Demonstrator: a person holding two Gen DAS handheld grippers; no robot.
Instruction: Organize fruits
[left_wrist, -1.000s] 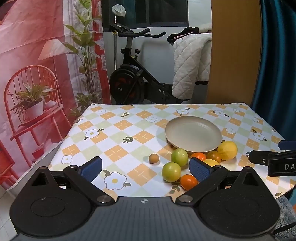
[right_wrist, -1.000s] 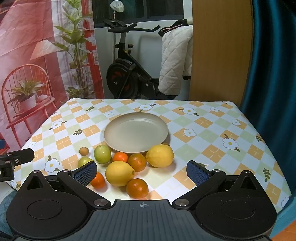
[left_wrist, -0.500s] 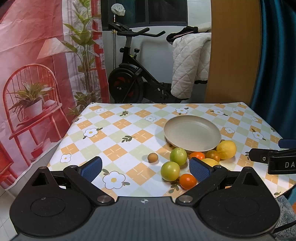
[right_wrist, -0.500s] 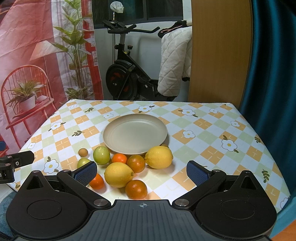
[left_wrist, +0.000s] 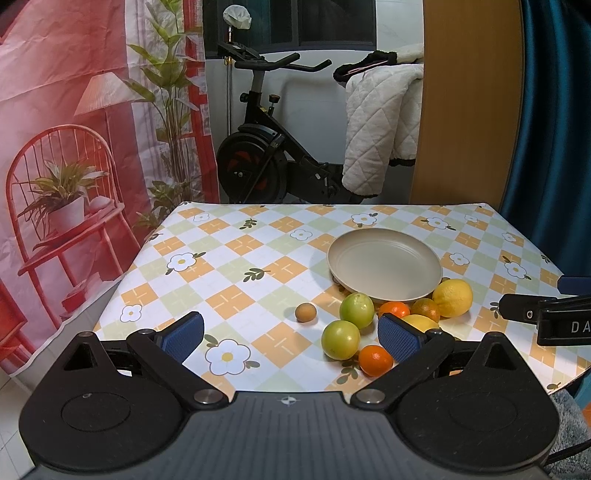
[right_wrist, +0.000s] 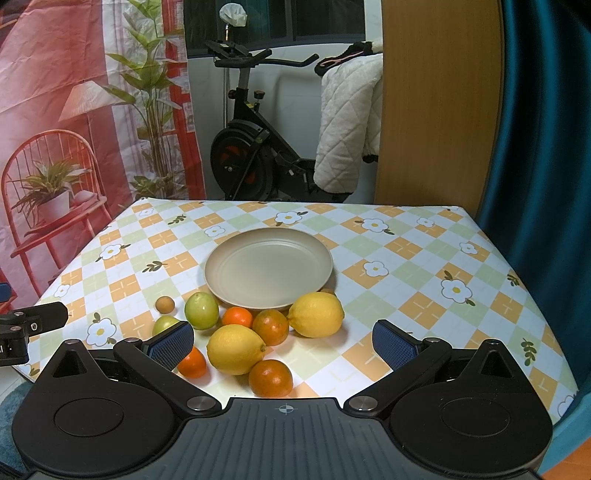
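Observation:
A beige plate (right_wrist: 268, 271) (left_wrist: 384, 264) lies bare in the middle of the checked table. Fruit is clustered at its near rim: two lemons (right_wrist: 315, 314) (right_wrist: 235, 349), two green fruits (left_wrist: 356, 310) (left_wrist: 340, 339), several oranges (right_wrist: 270, 377) (left_wrist: 375, 360) and a small brown fruit (left_wrist: 305, 312) off to the left. My left gripper (left_wrist: 291, 334) hangs open above the table's near edge, left of the cluster. My right gripper (right_wrist: 282, 341) is open too, just short of the nearest lemon and orange, with nothing between its fingers.
The flowered tablecloth (right_wrist: 406, 266) ends at a rounded near edge. Behind the table stand an exercise bike (right_wrist: 251, 147), a white quilt (right_wrist: 347, 122) and a wooden panel (right_wrist: 439, 110). A blue curtain (right_wrist: 546, 147) hangs at the right, a red printed backdrop (left_wrist: 55, 147) at the left.
Both grippers have drifted slightly, so the table and fruit sit a little higher and farther in view. Nothing was taken hold of and no fruit moved.

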